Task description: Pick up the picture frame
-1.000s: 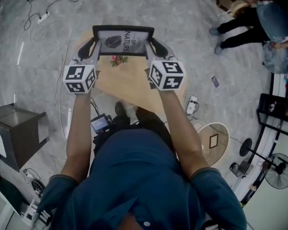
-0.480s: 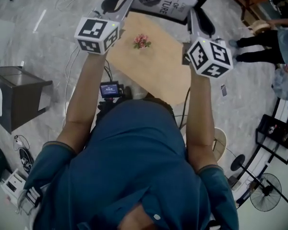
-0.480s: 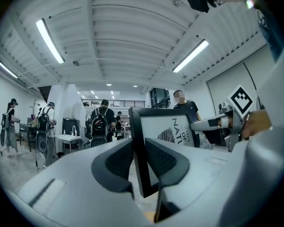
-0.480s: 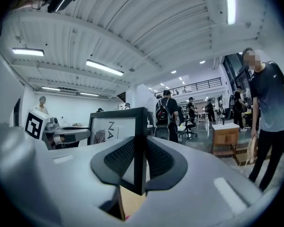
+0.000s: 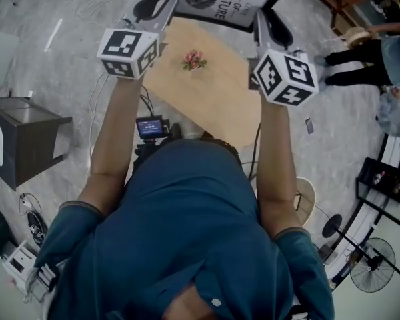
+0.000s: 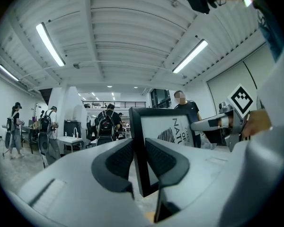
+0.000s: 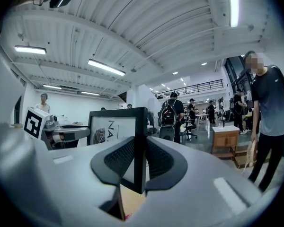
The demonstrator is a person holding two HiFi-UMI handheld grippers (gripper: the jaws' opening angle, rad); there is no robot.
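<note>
At twelve o'clock in the head view, a black picture frame [image 5: 223, 2] (its print reads "NATURE") is held between the left gripper [image 5: 165, 5] and the right gripper [image 5: 265, 27], past a wooden table [image 5: 213, 92]. Left gripper view: jaws clamp the frame's edge. Right gripper view: jaws pinch the opposite edge.
</note>
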